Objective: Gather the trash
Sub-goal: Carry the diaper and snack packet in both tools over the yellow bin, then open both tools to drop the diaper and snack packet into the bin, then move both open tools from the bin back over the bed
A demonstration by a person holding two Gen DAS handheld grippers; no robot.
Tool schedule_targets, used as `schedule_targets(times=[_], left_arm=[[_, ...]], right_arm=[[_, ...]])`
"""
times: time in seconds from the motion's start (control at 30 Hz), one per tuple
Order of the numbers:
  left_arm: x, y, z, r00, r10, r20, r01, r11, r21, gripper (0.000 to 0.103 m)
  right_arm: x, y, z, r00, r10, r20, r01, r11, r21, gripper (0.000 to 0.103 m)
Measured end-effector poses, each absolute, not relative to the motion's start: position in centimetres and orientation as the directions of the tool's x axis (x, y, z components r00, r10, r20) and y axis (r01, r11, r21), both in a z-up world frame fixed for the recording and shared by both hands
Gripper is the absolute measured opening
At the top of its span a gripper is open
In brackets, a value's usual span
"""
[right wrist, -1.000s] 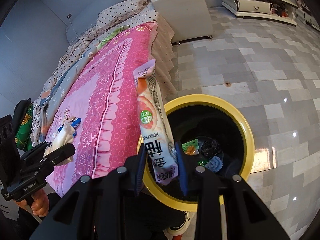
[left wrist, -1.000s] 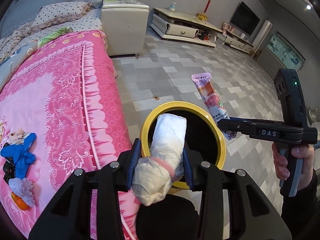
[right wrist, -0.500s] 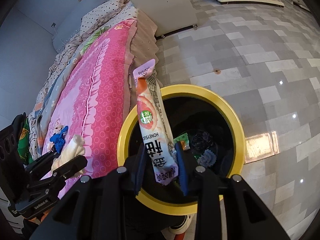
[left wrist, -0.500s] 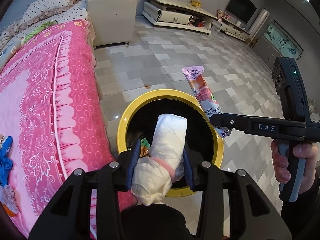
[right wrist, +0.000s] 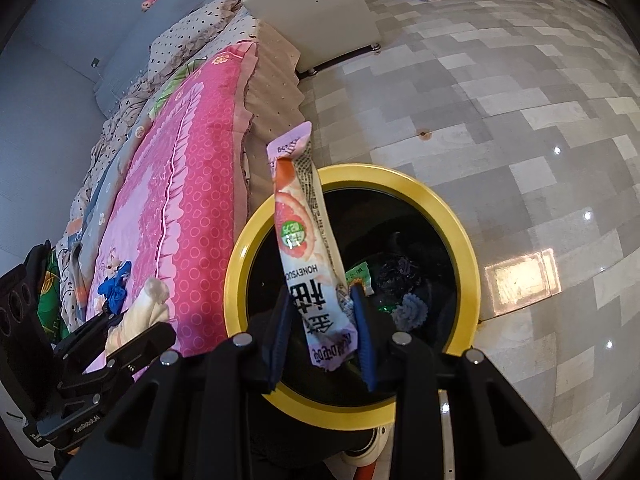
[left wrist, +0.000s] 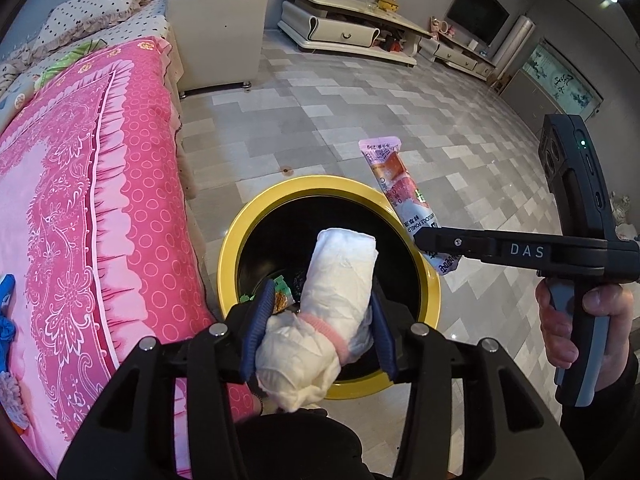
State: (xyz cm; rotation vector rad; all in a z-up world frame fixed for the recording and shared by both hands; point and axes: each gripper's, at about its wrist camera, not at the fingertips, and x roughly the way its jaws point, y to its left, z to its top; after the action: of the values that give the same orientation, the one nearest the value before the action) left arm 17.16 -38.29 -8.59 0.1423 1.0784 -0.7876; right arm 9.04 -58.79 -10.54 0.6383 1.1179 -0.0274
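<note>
My left gripper [left wrist: 318, 322] is shut on a crumpled white tissue wad [left wrist: 332, 304] and holds it over the yellow-rimmed black trash bin [left wrist: 240, 236]. My right gripper [right wrist: 322, 326] is shut on a pink snack wrapper [right wrist: 306, 248], upright above the same bin [right wrist: 460, 224]. The right gripper with the wrapper [left wrist: 400, 192] shows at the bin's right rim in the left wrist view. The left gripper with the wad [right wrist: 136, 320] shows at lower left in the right wrist view. Trash lies in the bin's bottom [right wrist: 400, 292].
A bed with a pink patterned cover [left wrist: 80, 184] runs beside the bin on the left, with small blue items [right wrist: 114, 286] on it. A white cabinet [left wrist: 218, 28] and low TV stands [left wrist: 344, 28] stand beyond on the grey tiled floor [left wrist: 360, 112].
Both grippers have moved from beside the bed to over the bin's opening, still holding the wad and the wrapper. The bin now sits more centred under them.
</note>
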Motion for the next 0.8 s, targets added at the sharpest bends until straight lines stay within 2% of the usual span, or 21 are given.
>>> schedule_targets(times=[0.1,0.17,0.27,0.33,0.4,0.5,0.8], left_arm=[[17.4,-37.9,-8.6,0.233,-0.511,-0.827,0.627,0.729,-0.274,0.047],[17.4,-37.7,-8.6,0.238,-0.511,-0.826,0.624,0.732,-0.273,0.049],[17.4,-37.5,-8.5,0.245,-0.513,-0.823,0.621,0.734,-0.273,0.052],[17.4,-37.3,-8.4,0.251,-0.515,-0.820,0.617,0.738,-0.275,0.062],[17.5,-36.8,-8.3,0.256,-0.520,-0.815,0.610,0.741,-0.281,0.064],[17.6,-36.1,-8.2,0.277,-0.515,-0.811,0.600,0.752,-0.273,0.073],[18.7,-31.5,-7.6,0.340,-0.482,-0.807,0.540,0.803,-0.252,0.078]], right_arm=[[8.9,-58.9,-10.4,0.462,0.280,-0.842,0.342,0.819,0.460,0.029],[8.8,-59.2,-10.3,0.462,0.273,-0.844,0.349,0.818,0.456,0.036],[8.7,-59.5,-10.3,0.464,0.264,-0.845,0.366,0.812,0.455,0.038],[8.5,-59.6,-10.3,0.464,0.247,-0.851,0.379,0.812,0.443,0.039],[8.3,-59.8,-10.3,0.464,0.232,-0.855,0.391,0.812,0.433,0.040],[7.9,-60.0,-10.1,0.466,0.217,-0.858,0.400,0.813,0.424,0.042],[7.7,-58.3,-8.7,0.476,0.198,-0.857,0.369,0.839,0.399,0.054]])
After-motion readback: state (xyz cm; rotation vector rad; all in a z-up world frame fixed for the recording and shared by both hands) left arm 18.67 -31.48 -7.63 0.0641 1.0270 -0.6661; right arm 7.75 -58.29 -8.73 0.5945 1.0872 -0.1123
